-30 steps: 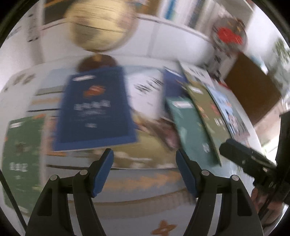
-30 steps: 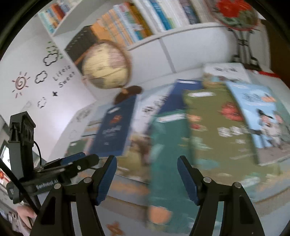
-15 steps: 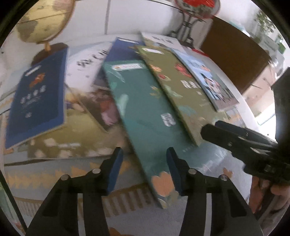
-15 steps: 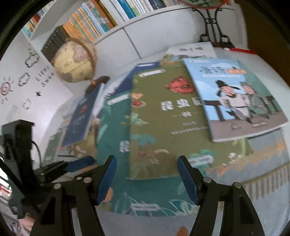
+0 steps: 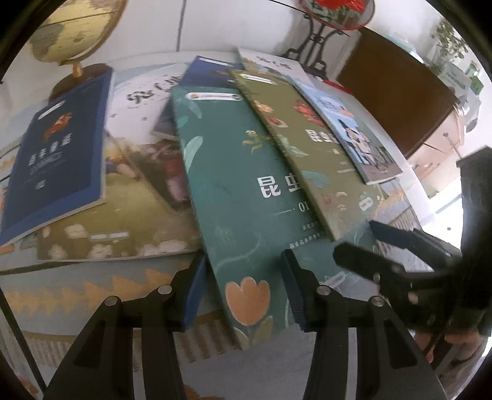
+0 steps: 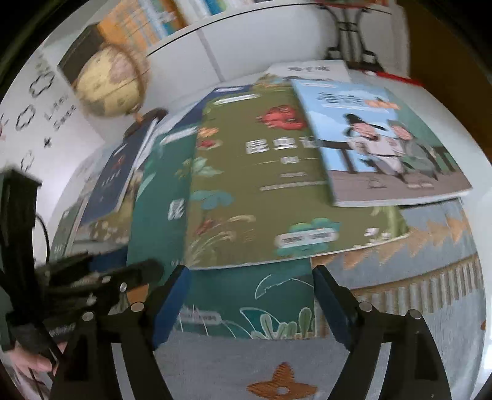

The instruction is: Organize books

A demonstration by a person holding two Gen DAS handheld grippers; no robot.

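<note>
Several picture books lie fanned and overlapping on a patterned cloth [image 5: 123,289]. A teal book [image 5: 243,184] [image 6: 160,215] lies under an olive book [image 5: 307,147] [image 6: 255,190], which lies under a light blue book [image 5: 347,123] [image 6: 378,138]. A navy book [image 5: 61,147] [image 6: 113,178] sits at the left. My left gripper [image 5: 243,295] [image 6: 123,274] is open, its pads either side of the teal book's near corner. My right gripper [image 6: 250,307] [image 5: 366,243] stands over the teal book's near edge with its jaws opening, the pads clear of the cover.
A globe [image 5: 70,27] [image 6: 110,83] stands at the back left. At the back right is a red ornament on a black stand [image 5: 319,46]. A filled bookshelf [image 6: 184,18] runs along the wall, and a brown cabinet [image 5: 393,101] stands right of the table.
My left gripper swung right from the navy book to the teal book's corner, and its jaws narrowed. My right gripper dropped toward the teal book's near edge, and its jaws widened.
</note>
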